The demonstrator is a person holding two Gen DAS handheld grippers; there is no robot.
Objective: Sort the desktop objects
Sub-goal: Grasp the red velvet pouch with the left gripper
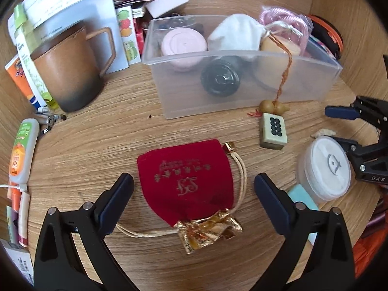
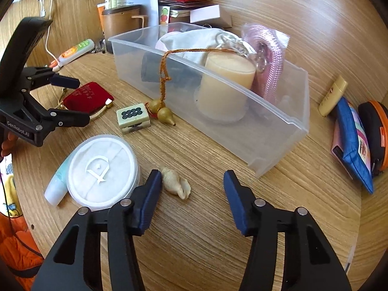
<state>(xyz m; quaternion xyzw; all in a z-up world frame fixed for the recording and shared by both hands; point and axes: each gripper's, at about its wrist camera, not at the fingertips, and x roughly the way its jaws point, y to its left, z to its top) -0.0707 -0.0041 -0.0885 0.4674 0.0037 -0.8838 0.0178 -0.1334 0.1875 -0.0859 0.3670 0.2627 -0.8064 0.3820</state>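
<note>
A red velvet pouch [image 1: 186, 181] with gold trim and a cream drawstring lies flat on the wooden desk. My left gripper [image 1: 194, 186] is open and straddles it, with neither pad pressing on the cloth. The same pouch [image 2: 89, 95] lies under my left gripper [image 2: 72, 99] in the right wrist view. A small cream seashell [image 2: 175, 184] rests between the fingers of my open right gripper [image 2: 192, 179], close to the left pad and well away from the right one. The clear plastic bin [image 2: 266, 133] behind holds a candle, a white pouch and pink cord.
A mahjong-tile charm [image 2: 132, 116] with gourd beads hangs by its cord from the bin [image 1: 242, 101]. A round white-lidded tub [image 2: 101, 169] and a pale tube sit left of the shell. A brown mug [image 1: 68, 72], tubes and papers crowd the far left; pouches lie at the right [image 2: 354, 145].
</note>
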